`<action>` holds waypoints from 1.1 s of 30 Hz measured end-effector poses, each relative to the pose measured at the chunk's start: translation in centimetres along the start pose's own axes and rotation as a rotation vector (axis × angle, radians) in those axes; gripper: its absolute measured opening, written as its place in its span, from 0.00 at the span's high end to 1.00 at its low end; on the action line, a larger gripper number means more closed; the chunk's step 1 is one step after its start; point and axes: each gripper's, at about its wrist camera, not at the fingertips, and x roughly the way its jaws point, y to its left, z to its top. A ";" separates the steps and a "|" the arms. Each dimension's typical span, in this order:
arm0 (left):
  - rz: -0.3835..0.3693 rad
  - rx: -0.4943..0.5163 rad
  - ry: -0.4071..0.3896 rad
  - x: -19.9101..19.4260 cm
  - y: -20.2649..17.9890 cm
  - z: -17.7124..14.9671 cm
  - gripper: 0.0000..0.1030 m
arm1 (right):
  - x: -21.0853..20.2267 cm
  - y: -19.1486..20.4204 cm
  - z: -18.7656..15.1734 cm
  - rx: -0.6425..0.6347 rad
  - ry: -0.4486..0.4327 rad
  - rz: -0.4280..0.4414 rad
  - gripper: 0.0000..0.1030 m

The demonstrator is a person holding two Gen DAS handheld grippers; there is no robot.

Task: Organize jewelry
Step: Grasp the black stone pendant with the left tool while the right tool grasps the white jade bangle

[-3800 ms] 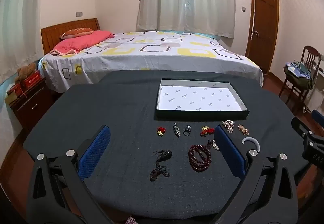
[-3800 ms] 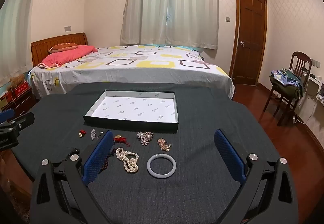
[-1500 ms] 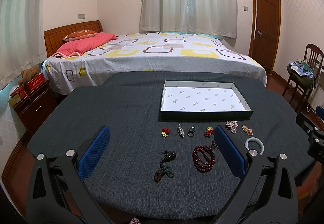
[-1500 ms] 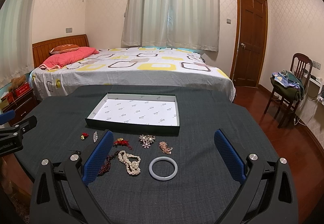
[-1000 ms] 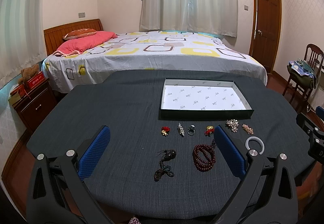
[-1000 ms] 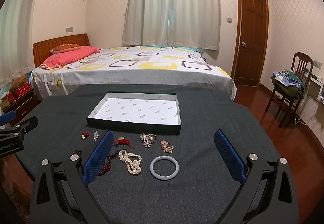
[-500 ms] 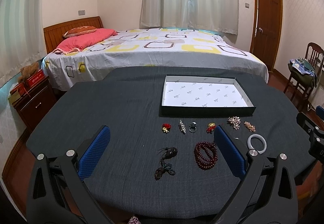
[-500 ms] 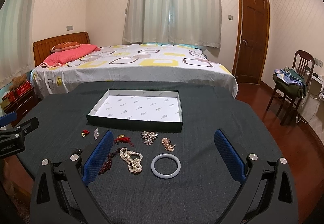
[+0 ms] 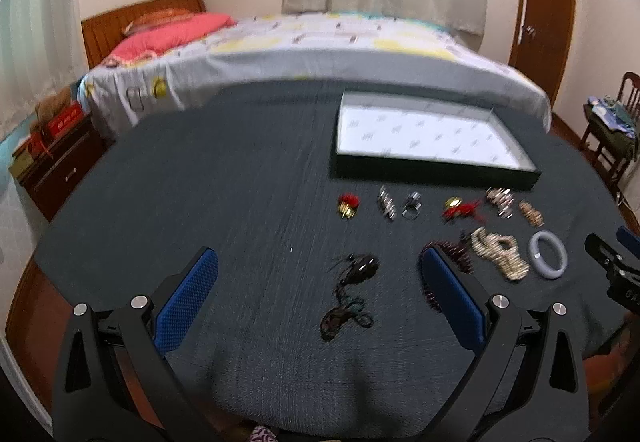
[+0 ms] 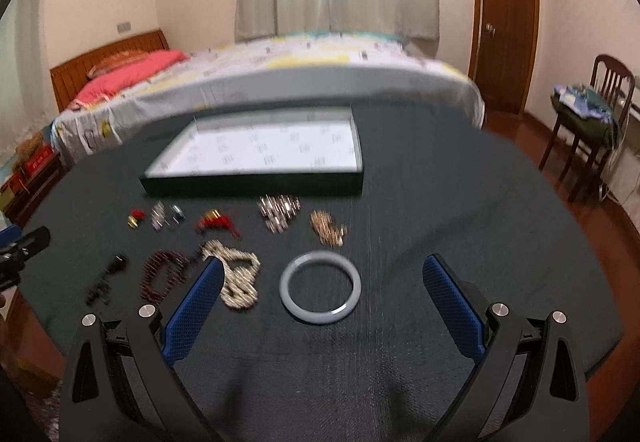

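Now the right gripper (image 10: 320, 296) hangs spread and empty, its fingers straddling the bangle (image 10: 320, 287) at lower centre, probably lined up for a grasp. Left gripper (image 9: 318, 288), likewise spread, frames the dark pendant (image 9: 352, 292). Higher up, small pieces sit in a row before the empty tray (image 10: 256, 184), their likely destination, on the desk (image 10: 460, 202).

Both grippers now sit lower and closer over the bench (image 10: 440, 202): the right gripper (image 10: 320, 290) frames the pale bangle (image 10: 320, 292); the left gripper (image 9: 320, 282) frames the dark corded pendant (image 9: 352, 290).
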 end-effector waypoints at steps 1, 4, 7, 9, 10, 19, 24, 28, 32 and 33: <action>0.000 0.000 0.020 0.7 0.1 -0.2 0.03 | 0.8 0.0 -0.2 -0.001 0.015 0.001 0.07; -0.004 0.006 0.067 2.7 0.1 -0.8 0.03 | 2.8 0.2 -0.7 -0.010 0.045 -0.008 0.07; -0.012 0.006 0.101 4.2 0.1 -1.0 0.03 | 4.4 -0.1 -0.9 0.003 0.080 -0.005 0.07; -0.019 -0.002 0.115 4.9 0.1 -1.1 0.03 | 5.1 -0.3 -1.1 0.007 0.097 -0.002 0.07; -0.021 -0.004 0.121 5.2 0.1 -1.1 0.03 | 5.4 -0.2 -1.1 0.006 0.102 -0.002 0.08; -0.024 0.012 0.158 7.3 -0.4 -1.4 0.03 | 6.7 0.6 -1.6 -0.030 0.144 0.016 0.30; -0.038 0.007 0.167 7.9 -0.5 -1.4 0.03 | 6.5 0.8 -2.0 -0.045 0.135 0.015 0.31; -0.043 0.010 0.179 8.5 -0.7 -1.5 0.03 | 6.4 0.7 -2.0 -0.047 0.127 0.018 0.33; -0.047 0.020 0.191 9.2 -0.8 -1.5 0.05 | 6.4 0.8 -1.9 -0.047 0.126 0.018 0.33; -0.049 0.019 0.190 9.3 -0.7 -1.4 0.06 | 6.4 0.8 -1.8 -0.047 0.126 0.018 0.33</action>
